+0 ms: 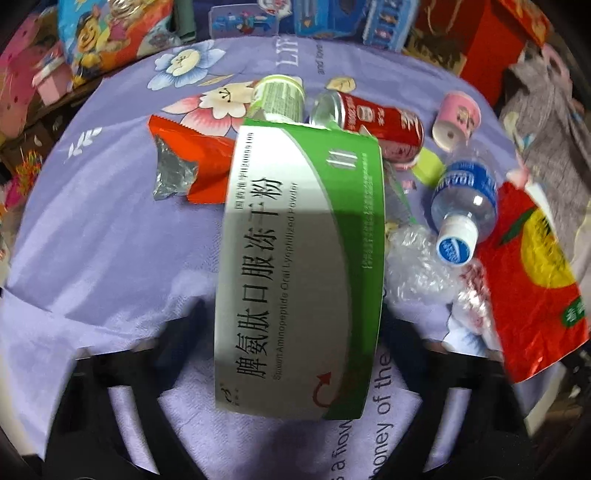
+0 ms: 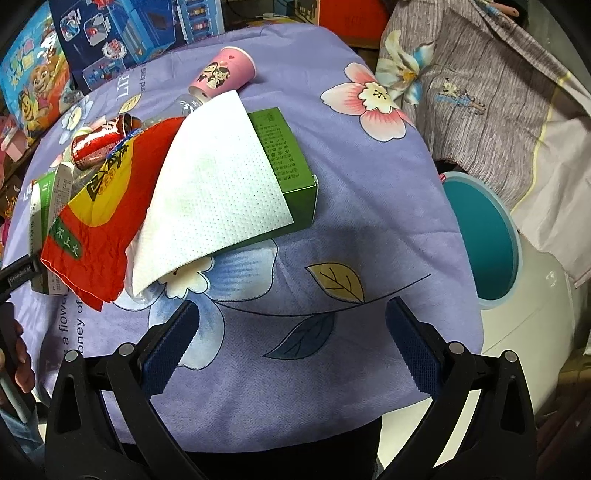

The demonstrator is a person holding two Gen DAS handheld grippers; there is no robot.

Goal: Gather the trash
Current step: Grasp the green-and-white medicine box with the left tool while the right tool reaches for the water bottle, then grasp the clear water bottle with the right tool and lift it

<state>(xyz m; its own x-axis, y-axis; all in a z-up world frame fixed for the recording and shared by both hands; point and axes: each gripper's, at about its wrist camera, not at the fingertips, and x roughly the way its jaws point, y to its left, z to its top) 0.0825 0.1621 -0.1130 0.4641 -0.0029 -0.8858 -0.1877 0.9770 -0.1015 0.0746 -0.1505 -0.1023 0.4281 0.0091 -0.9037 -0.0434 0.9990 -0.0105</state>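
My left gripper (image 1: 295, 332) is shut on a white and green medicine box (image 1: 299, 266) and holds it above the purple flowered cloth (image 1: 110, 240). The same box shows at the left in the right wrist view (image 2: 40, 221). Behind it lie a red can (image 1: 384, 125), a water bottle (image 1: 461, 206), a pink paper cup (image 1: 456, 120), a red foil wrapper (image 1: 188, 166) and a red snack bag (image 1: 535, 277). My right gripper (image 2: 291, 350) is open and empty above the cloth, near a white napkin (image 2: 214, 184) that lies on a green box (image 2: 291, 166).
A white bin with a teal inside (image 2: 487, 240) stands at the right of the table. Crumpled clear plastic (image 1: 417, 266) lies by the bottle. Toy boxes (image 2: 129, 33) line the far edge. A grey garment (image 2: 480, 74) hangs at the back right.
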